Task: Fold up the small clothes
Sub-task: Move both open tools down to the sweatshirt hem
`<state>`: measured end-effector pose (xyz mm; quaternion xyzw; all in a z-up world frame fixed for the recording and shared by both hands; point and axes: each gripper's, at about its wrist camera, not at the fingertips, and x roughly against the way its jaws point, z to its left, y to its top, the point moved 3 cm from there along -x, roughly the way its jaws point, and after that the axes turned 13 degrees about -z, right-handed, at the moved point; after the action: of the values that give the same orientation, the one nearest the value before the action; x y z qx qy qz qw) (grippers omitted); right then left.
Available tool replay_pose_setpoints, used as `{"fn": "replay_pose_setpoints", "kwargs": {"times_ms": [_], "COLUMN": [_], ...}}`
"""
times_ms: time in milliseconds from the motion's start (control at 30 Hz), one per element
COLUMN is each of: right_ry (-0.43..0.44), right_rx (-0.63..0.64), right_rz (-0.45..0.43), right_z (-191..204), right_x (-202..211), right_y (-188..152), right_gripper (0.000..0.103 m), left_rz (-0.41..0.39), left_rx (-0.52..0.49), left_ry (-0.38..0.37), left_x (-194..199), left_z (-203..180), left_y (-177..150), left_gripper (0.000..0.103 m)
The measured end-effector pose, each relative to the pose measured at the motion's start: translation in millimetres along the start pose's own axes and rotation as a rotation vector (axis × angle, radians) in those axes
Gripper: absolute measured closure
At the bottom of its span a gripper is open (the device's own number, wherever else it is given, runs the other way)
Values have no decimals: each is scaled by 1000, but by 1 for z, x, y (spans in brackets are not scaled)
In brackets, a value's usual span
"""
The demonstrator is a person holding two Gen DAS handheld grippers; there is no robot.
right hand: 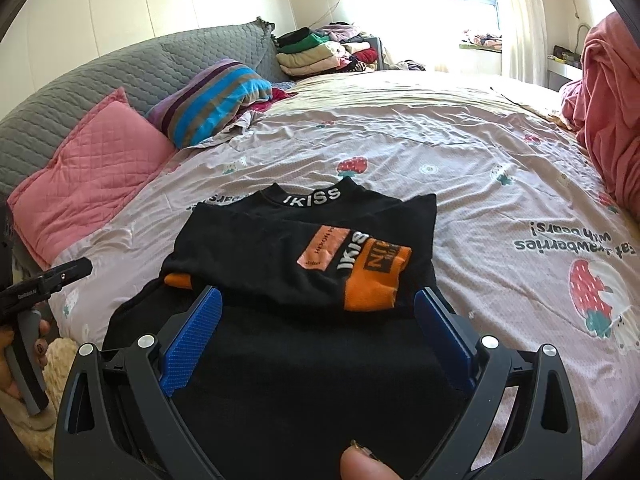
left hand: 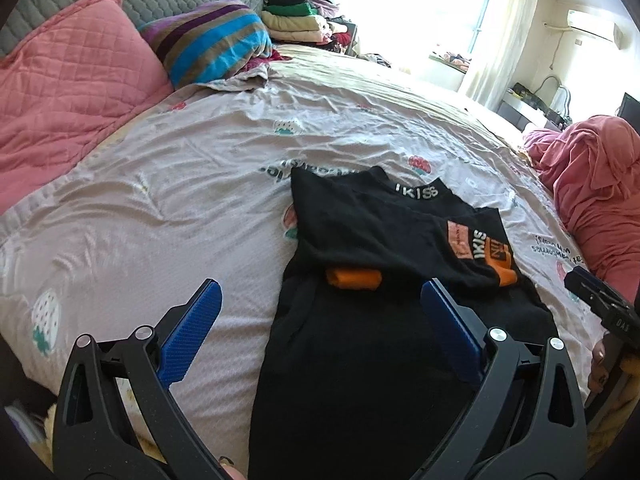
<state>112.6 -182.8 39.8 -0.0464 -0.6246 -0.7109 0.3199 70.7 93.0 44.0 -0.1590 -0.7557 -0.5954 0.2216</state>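
Note:
A black top [left hand: 360,240] with orange cuffs and an "IKISS" collar lies on the bed, both sleeves folded in across its chest; it also shows in the right wrist view [right hand: 280,248]. My left gripper [left hand: 320,292] is open and empty, hovering over the garment's lower left part. My right gripper [right hand: 318,300] is open and empty over the garment's lower middle, just short of the orange cuff [right hand: 376,280]. The right gripper's tip shows at the left wrist view's right edge [left hand: 592,288], and the left gripper shows at the right wrist view's left edge [right hand: 48,280].
The bed sheet [right hand: 440,152] is pale with strawberry prints. A pink pillow [left hand: 68,92], a striped pillow [left hand: 212,44] and a grey headboard [right hand: 120,64] stand at the back left. Stacked clothes [right hand: 316,50] lie at the far back. A pink blanket [left hand: 592,184] is heaped at the right.

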Motion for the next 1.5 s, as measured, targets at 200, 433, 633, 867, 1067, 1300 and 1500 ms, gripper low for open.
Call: {"fn": "replay_pose_setpoints", "kwargs": {"times_ms": [200,433,633,867,1067,1300,1500], "right_ry": [-9,-14,-17,-27,-40,-63,-78], "right_rx": [10,30,37,51,62,69,70], "right_rz": [17,51,89,122,154,197,217], "right_z": [-3,-3,-4,-6,-10,-17,-21], "right_x": [12,22,26,33,38,45,49], "right_y": [-12,-27,-44,-59,-72,-89,-95], "right_gripper": [7,7,7,7,7,7,7], "left_rz": [38,89,127,190,239,272,322], "left_rx": [-7,-14,-26,-34,-31,-7,8], "left_ry": [24,47,58,58,34,-37,-67], "left_x": [7,13,17,20,24,36,41], "left_z": [12,26,28,36,41,43,42], "left_y": [-21,-46,-66,-90,-108,-123,-138], "left_gripper": [10,10,10,10,10,30,52]}}
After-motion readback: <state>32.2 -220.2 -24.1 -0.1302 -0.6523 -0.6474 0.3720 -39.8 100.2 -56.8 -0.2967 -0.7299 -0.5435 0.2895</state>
